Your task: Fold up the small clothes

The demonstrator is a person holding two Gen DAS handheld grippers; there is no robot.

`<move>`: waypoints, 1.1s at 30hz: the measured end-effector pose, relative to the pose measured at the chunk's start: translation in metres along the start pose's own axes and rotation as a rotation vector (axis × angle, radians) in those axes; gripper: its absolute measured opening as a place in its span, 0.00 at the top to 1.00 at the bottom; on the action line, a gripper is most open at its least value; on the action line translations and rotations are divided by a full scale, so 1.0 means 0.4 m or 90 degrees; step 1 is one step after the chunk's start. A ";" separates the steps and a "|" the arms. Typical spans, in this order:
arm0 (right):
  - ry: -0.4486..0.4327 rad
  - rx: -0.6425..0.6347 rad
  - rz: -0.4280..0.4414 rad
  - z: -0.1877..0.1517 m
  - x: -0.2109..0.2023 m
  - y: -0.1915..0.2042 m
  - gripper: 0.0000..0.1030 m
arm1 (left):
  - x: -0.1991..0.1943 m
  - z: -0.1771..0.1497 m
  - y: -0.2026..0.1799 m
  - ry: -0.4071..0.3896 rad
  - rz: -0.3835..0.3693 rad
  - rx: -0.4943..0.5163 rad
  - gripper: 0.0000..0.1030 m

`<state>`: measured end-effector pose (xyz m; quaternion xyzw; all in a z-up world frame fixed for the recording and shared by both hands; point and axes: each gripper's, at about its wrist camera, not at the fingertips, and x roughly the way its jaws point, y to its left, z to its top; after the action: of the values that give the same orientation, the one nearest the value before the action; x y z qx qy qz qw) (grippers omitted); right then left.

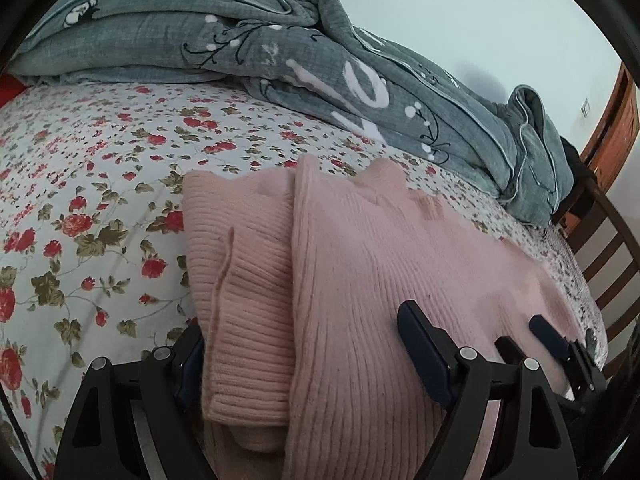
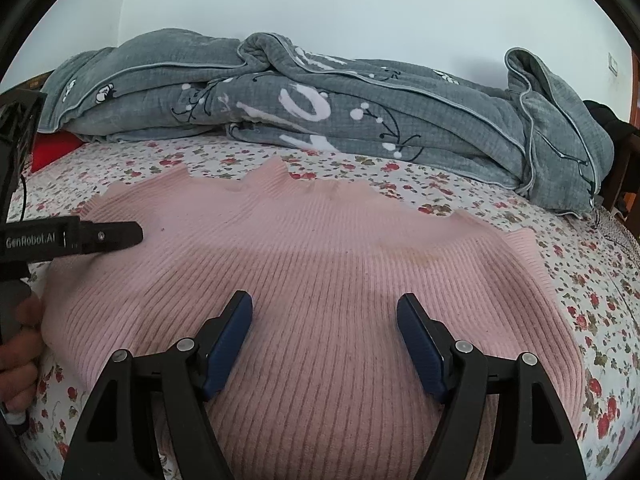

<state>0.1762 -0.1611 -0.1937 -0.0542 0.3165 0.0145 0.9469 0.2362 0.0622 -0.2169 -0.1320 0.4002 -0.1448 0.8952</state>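
The pink ribbed knit sweater (image 2: 312, 264) lies flat across the flowered bedsheet (image 2: 592, 280), directly under the spread, empty right gripper (image 2: 325, 344), while the left gripper (image 1: 308, 356), jaws apart, straddles its folded sleeve (image 1: 244, 280) at lower centre.

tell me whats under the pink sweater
The pink sweater lies on the floral bedsheet, which shows all around it. Whatever else might be beneath the knit is covered and cannot be seen.
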 end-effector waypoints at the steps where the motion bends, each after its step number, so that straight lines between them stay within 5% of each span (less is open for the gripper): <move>1: -0.001 -0.001 -0.001 0.000 0.000 0.001 0.29 | -0.001 0.000 0.001 0.000 -0.001 -0.001 0.20; 13: -0.009 0.001 0.008 -0.006 -0.016 -0.007 0.28 | -0.009 -0.010 0.007 0.003 -0.012 -0.010 0.23; 26: -0.020 -0.044 0.039 -0.038 -0.074 0.014 0.28 | -0.058 -0.022 0.054 0.003 -0.052 -0.111 0.72; 29: -0.023 -0.047 0.087 -0.036 -0.109 0.000 0.28 | -0.071 0.006 0.027 0.020 -0.031 -0.110 0.75; 33: -0.128 -0.045 0.091 -0.026 -0.216 -0.059 0.28 | -0.109 0.053 -0.039 0.019 -0.011 -0.097 0.76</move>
<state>0.1023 -0.1850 -0.1476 -0.0634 0.2226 0.0983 0.9679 0.2221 0.0664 -0.1681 -0.2011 0.4221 -0.1239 0.8752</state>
